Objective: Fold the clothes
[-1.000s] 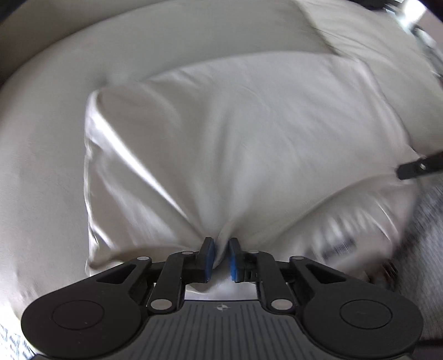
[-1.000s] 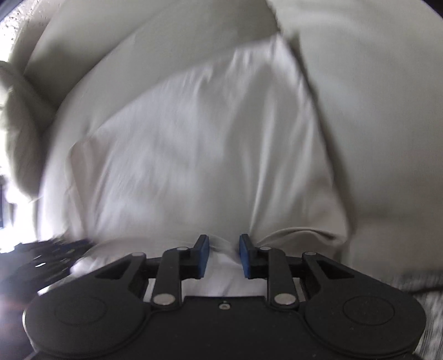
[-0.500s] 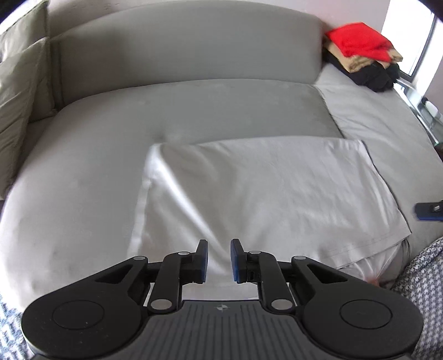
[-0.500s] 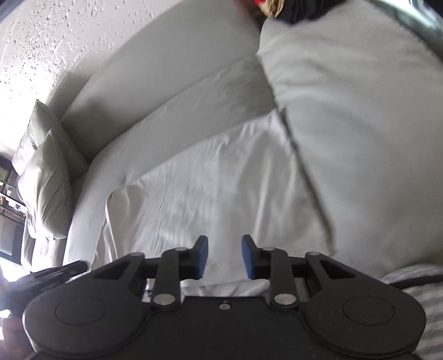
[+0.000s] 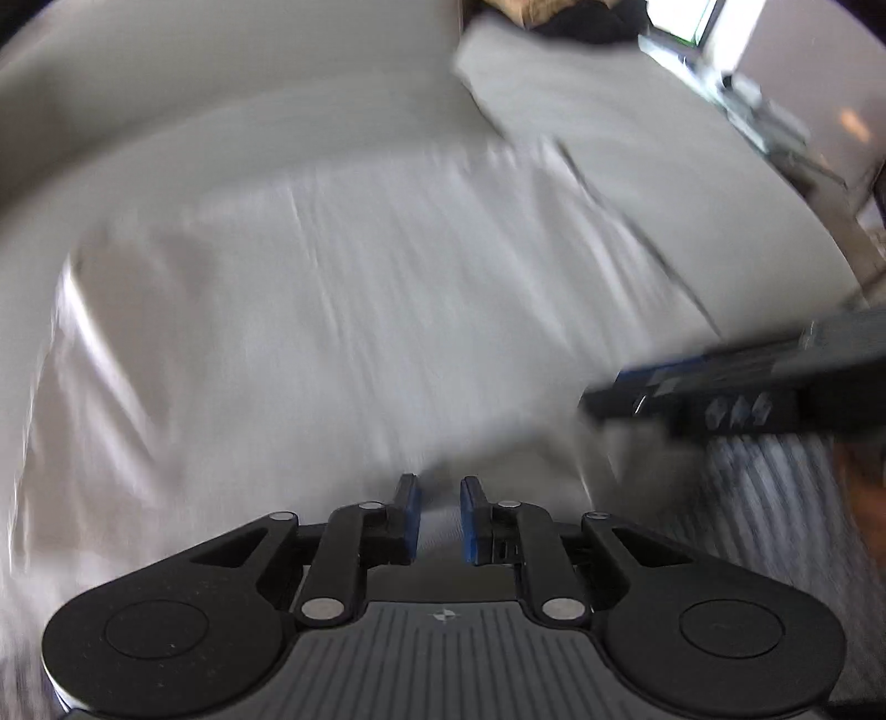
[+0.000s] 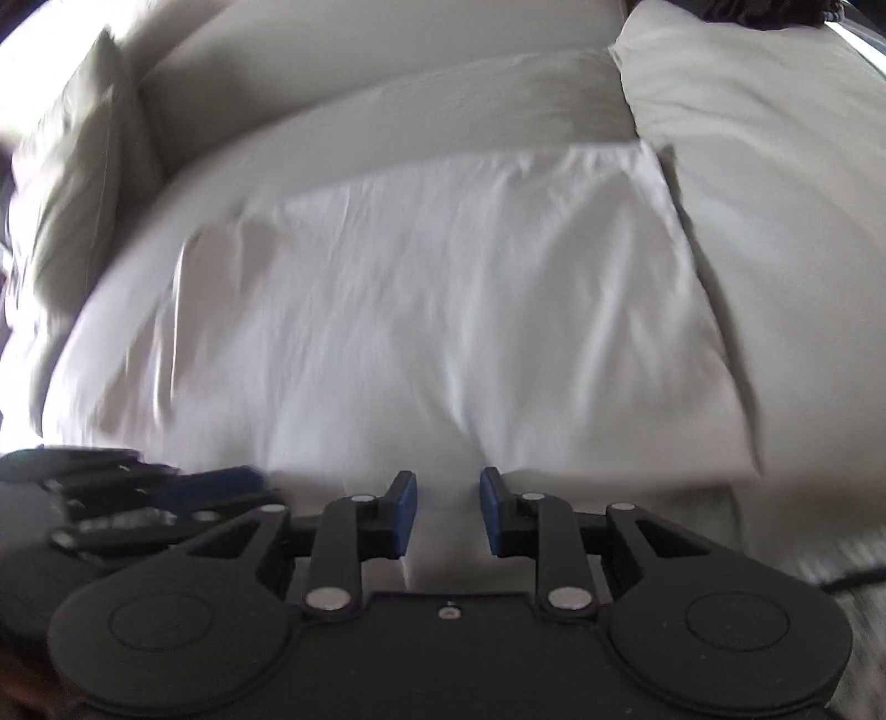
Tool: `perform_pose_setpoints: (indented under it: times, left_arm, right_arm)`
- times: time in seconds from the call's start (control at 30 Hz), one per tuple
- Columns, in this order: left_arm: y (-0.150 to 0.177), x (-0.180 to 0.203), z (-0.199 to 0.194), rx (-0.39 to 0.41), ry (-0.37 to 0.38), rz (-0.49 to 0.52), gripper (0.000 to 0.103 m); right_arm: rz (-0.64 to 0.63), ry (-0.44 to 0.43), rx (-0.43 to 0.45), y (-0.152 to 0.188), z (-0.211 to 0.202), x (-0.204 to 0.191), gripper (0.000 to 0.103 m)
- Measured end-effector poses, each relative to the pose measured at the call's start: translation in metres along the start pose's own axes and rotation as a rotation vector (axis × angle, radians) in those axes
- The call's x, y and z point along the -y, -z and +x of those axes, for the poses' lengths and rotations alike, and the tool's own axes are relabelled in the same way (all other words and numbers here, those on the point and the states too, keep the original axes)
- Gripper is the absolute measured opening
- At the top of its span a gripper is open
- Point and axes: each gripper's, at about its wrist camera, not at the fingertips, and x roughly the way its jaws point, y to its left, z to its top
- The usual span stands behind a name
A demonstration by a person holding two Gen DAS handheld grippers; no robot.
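Observation:
A white garment lies folded in a broad rectangle on the grey sofa seat. My left gripper is at its near edge, and its jaws are closing with white cloth between the blue pads. In the right wrist view the same garment shows creases that run down into my right gripper, whose pads pinch the near edge. The two grippers are close together. The right gripper shows blurred at the left view's right side. The left gripper shows at the right view's lower left.
Grey pillows lean at the sofa's left end. A second seat cushion adjoins on the right. A pile of dark clothes sits at the far back. A patterned grey fabric lies at the near right.
A second ago the garment bulged up between the grippers; now it lies flatter on the seat. Both grippers have swung sideways and come much closer to each other along the near edge.

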Motion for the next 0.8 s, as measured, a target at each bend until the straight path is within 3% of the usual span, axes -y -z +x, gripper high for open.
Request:
perform_pose_setpoints:
  times: [0.07,0.13,0.3,0.37,0.43,0.5,0.57,0.6,0.67,0.73,0.8]
  left_arm:
    - [0.011,-0.004,-0.015,0.027,-0.024,0.006,0.012]
    - [0.007,-0.008,-0.026,0.108,-0.081,-0.007,0.012]
    - [-0.034,-0.024,-0.016,0.264,-0.181,-0.141,0.016]
    - [-0.047,-0.029,0.007,0.225,-0.209,-0.172,0.016]
    - [-0.052,-0.037,0.035,0.073,-0.203,-0.203,0.017]
    - [-0.050,-0.041,0.026,0.045,-0.175,-0.192,0.017]
    - [-0.047,-0.051,0.008,0.001,-0.121,-0.202,0.017]
    - [-0.044,-0.056,-0.003,0.016,-0.092,-0.194,0.017]
    - [-0.045,-0.069,-0.023,0.082,-0.113,-0.160,0.022]
    - [-0.050,-0.084,-0.037,0.146,-0.135,-0.151,0.027]
    - [-0.059,-0.109,-0.045,0.200,-0.141,-0.176,0.031]
  right_arm:
    - [0.019,-0.025,-0.001,0.008,-0.013,0.008,0.025]
    - [0.055,-0.064,0.072,0.008,-0.028,0.015,0.025]
    - [0.148,-0.102,0.237,-0.016,-0.023,0.011,0.022]
    - [0.154,-0.109,0.243,-0.023,-0.009,0.006,0.020]
    - [0.159,-0.101,0.180,-0.023,0.008,0.003,0.020]
    - [0.136,-0.087,0.103,-0.018,0.019,0.001,0.019]
    - [0.092,-0.072,0.082,-0.013,0.010,-0.002,0.019]
    - [0.091,-0.088,0.085,-0.013,0.003,-0.003,0.021]
    - [0.103,-0.139,0.114,-0.020,-0.008,-0.008,0.022]
    - [0.100,-0.183,0.172,-0.031,-0.014,-0.016,0.033]
    - [0.095,-0.221,0.205,-0.045,-0.010,-0.029,0.037]
